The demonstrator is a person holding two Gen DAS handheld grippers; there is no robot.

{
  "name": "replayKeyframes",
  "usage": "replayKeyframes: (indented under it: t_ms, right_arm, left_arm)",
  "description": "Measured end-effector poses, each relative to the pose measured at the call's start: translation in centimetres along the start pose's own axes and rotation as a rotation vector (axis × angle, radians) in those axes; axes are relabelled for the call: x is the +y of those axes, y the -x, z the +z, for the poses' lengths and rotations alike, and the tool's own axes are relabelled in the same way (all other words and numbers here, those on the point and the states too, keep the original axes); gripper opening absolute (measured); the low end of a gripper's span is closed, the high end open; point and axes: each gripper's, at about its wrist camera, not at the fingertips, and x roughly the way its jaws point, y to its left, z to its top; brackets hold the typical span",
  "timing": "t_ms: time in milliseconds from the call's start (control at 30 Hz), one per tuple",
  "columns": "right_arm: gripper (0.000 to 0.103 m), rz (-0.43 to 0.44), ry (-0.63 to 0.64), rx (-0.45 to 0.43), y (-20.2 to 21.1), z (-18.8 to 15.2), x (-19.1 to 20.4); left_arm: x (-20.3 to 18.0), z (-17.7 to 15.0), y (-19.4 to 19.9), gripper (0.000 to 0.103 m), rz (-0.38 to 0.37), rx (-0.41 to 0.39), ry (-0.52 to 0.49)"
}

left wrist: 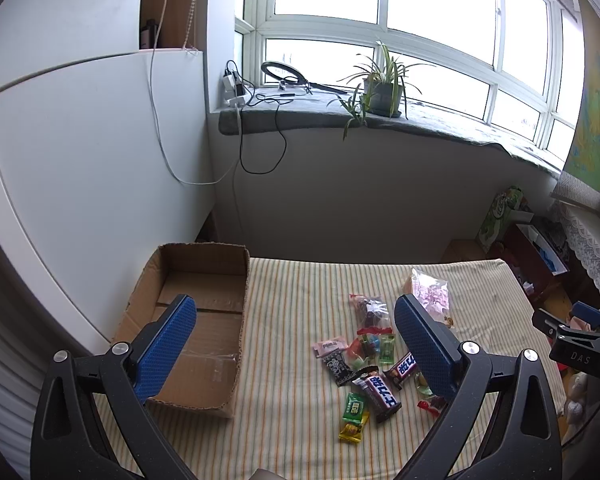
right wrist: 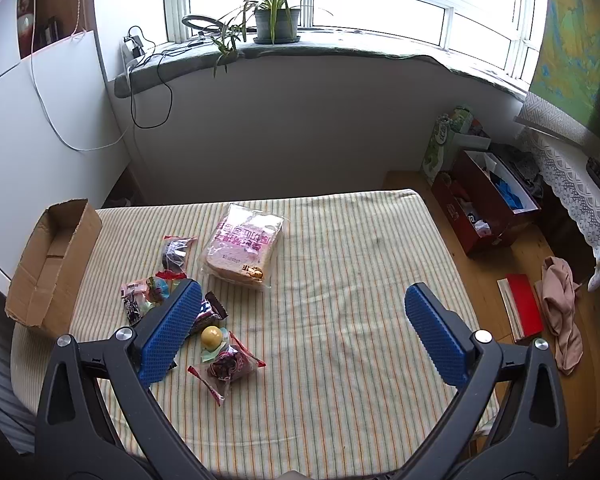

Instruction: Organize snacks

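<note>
Left claw [left wrist: 296,344]: jaws spread wide and holding nothing, raised above the striped cloth of the desk [left wrist: 300,432]; its blue-padded fingers [left wrist: 166,354] frame the near part of the surface. Right claw [right wrist: 304,332]: likewise spread wide and holding nothing, above the bare right half of the same cloth; in the left wrist view it shows at the right edge of the frame.

Nearest on the cloth, in the left wrist view, lie a yellow candy [left wrist: 351,432] and, just behind it, a green candy [left wrist: 354,406]. Beside these lies a dark chocolate bar [left wrist: 380,394] with white lettering; a second, similar bar [left wrist: 404,367] lies just behind it. In the right wrist view a round yellow sweet [right wrist: 212,337] touches a red-edged packet of dark fruit [right wrist: 226,364].

Farther back sits a loose cluster of small wrapped sweets [left wrist: 350,354], then a clear pouch of dark pieces [left wrist: 370,312], and beyond it a bag of sliced bread [right wrist: 242,248] with pink print, lying flat near the middle of the desk.

At the left edge of the desk stands an open cardboard box [left wrist: 204,280], nothing visible inside, well apart from the snacks. Behind the desk runs a grey windowsill [right wrist: 340,54] carrying a potted plant [right wrist: 276,20].
</note>
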Motion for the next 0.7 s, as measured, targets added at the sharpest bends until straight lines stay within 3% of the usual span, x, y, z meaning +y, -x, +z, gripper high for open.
replayKeyframes:
  t_ms: [700]
  right_arm:
    - [0.103,0.006,-0.007,0.015,-0.37,-0.25,-0.10]
  left_arm:
    - [-0.12,-0.09,-0.22,0.099,-0.003,0.001,-0.005]
